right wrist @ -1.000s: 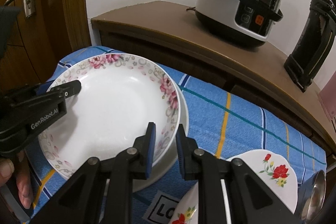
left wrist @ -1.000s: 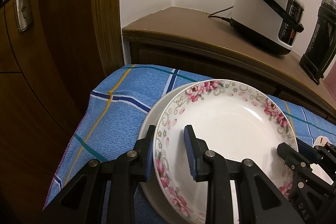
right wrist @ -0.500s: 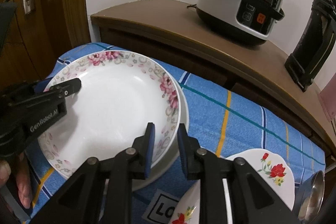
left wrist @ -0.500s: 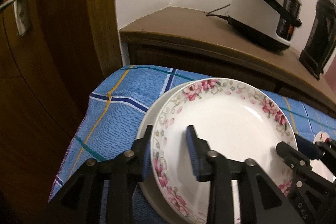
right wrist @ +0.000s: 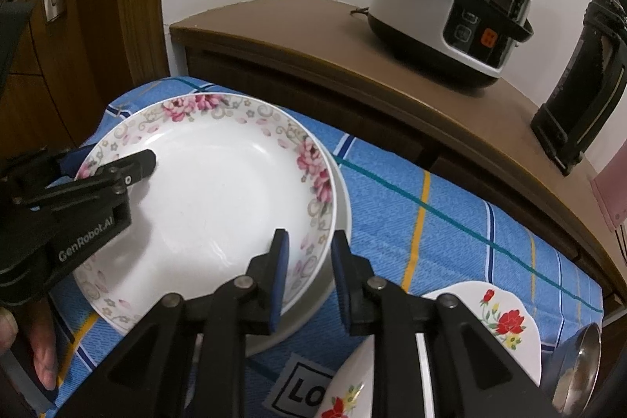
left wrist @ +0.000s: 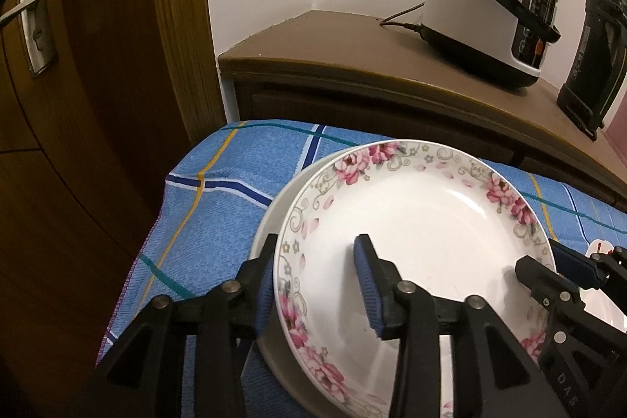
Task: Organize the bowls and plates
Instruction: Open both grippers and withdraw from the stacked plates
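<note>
A pink-flowered white plate (left wrist: 423, 222) (right wrist: 219, 190) rests on a plain white plate (left wrist: 270, 218) (right wrist: 341, 218) on the blue checked cloth (left wrist: 219, 206). My left gripper (left wrist: 317, 285) straddles the flowered plate's left rim, its jaws wide apart and not pressing. It shows at the left of the right wrist view (right wrist: 113, 159). My right gripper (right wrist: 309, 273) straddles the right rim of both plates, jaws apart. It shows at the right of the left wrist view (left wrist: 548, 261).
A rice cooker (right wrist: 450, 2) and a black appliance (right wrist: 580, 81) stand on the wooden cabinet (left wrist: 352, 49) behind. Red-flowered dishes (right wrist: 497, 324) and a steel bowl (right wrist: 576, 363) lie at the right. A wooden door (left wrist: 58, 104) is at the left.
Both grippers have opened wider around the plate rim. The flowered plate now lies lower and flatter on the plain plate.
</note>
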Action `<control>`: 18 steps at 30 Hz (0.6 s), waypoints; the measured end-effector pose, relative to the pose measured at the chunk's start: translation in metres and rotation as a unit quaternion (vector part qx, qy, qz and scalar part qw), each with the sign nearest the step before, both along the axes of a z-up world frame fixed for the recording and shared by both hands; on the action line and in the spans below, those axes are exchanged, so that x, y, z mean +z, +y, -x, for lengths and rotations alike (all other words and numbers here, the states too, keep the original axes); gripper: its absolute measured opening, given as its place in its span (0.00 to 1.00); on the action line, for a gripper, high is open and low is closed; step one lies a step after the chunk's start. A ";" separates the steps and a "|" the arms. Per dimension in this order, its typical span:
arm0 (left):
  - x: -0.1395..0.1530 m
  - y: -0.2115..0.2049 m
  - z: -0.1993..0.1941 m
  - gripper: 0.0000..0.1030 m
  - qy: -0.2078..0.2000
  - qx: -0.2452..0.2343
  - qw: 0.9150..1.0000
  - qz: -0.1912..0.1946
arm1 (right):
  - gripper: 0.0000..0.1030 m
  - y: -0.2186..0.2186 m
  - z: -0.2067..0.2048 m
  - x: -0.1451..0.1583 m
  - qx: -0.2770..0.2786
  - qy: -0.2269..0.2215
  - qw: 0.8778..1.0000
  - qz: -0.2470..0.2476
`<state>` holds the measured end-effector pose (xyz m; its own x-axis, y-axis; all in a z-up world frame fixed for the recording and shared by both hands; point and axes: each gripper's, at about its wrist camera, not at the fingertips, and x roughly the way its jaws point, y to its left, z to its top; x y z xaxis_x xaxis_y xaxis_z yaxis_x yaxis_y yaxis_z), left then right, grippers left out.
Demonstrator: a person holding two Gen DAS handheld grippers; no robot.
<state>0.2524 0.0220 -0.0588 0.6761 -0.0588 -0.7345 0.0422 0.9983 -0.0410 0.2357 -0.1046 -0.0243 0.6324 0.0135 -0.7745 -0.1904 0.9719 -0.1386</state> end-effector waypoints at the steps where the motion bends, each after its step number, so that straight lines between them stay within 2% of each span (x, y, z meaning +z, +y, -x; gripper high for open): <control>1: 0.000 -0.001 0.001 0.53 -0.001 -0.005 1.000 0.002 | 0.38 0.001 0.001 0.002 0.008 -0.004 1.000 -0.007; 2: 0.001 -0.002 0.002 0.60 -0.005 -0.009 1.000 0.000 | 0.53 0.002 0.004 0.005 0.011 -0.012 1.000 -0.008; 4: 0.005 -0.004 0.008 0.72 -0.023 -0.003 1.000 -0.013 | 0.64 0.004 0.010 0.011 0.011 -0.034 0.999 -0.001; 5: 0.008 -0.004 0.011 0.77 -0.032 -0.001 0.999 -0.012 | 0.64 0.004 0.011 0.014 0.010 -0.037 0.999 -0.003; 7: 0.012 0.000 0.017 0.77 -0.051 -0.001 0.999 0.001 | 0.64 0.001 0.013 0.018 0.007 -0.041 0.999 -0.011; 11: 0.017 0.012 0.023 0.78 -0.070 0.010 0.997 0.031 | 0.74 -0.006 0.021 0.028 0.002 -0.057 0.998 -0.016; 18: 0.021 0.014 0.027 0.78 -0.084 0.014 0.996 0.034 | 0.78 -0.017 0.039 0.039 0.001 -0.076 0.996 -0.040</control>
<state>0.2257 0.0362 -0.0376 0.7910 -0.0840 -0.6060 0.0265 0.9943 -0.1032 0.1969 -0.1219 0.0147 0.7416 0.0731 -0.6668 -0.1758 0.9805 -0.0881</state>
